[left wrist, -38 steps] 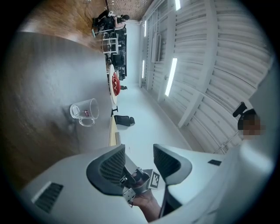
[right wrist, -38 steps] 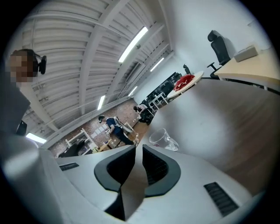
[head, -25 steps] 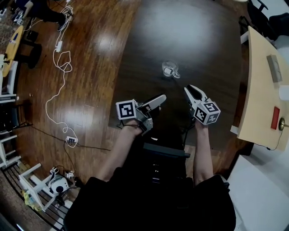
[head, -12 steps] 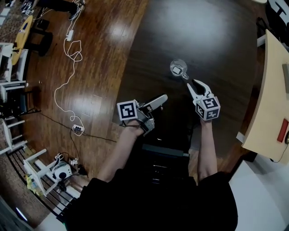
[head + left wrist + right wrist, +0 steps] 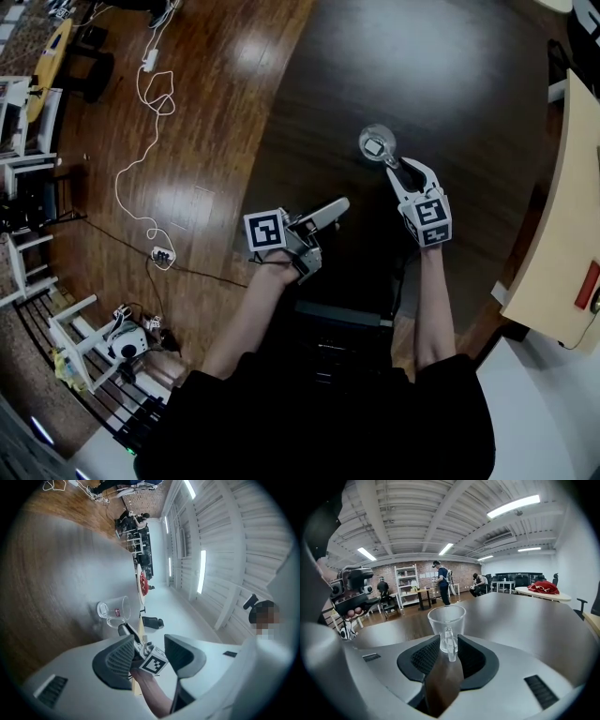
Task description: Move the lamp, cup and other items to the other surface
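Note:
A clear glass cup (image 5: 377, 143) stands upright on the dark round table (image 5: 450, 75), its handle turned toward me. My right gripper (image 5: 410, 168) has come up to it and its jaws have just been opening. In the right gripper view the cup (image 5: 446, 617) has its handle between the ribbed pads (image 5: 423, 659), with a gap on each side. My left gripper (image 5: 336, 207) hangs to the cup's near left, open and empty. In the left gripper view the cup (image 5: 113, 611) lies beyond the left gripper (image 5: 149, 651). No lamp is in view.
A pale wooden table (image 5: 561, 234) with a red item (image 5: 589, 284) stands to the right. A black chair (image 5: 343, 321) is just in front of me. A white cable and power strip (image 5: 163, 255) lie on the wooden floor at left. People work at benches (image 5: 440, 583) far off.
The right gripper has moved forward and down to the cup, rolled upright, and its jaws stand wider, now astride the handle. The left gripper has sunk a little.

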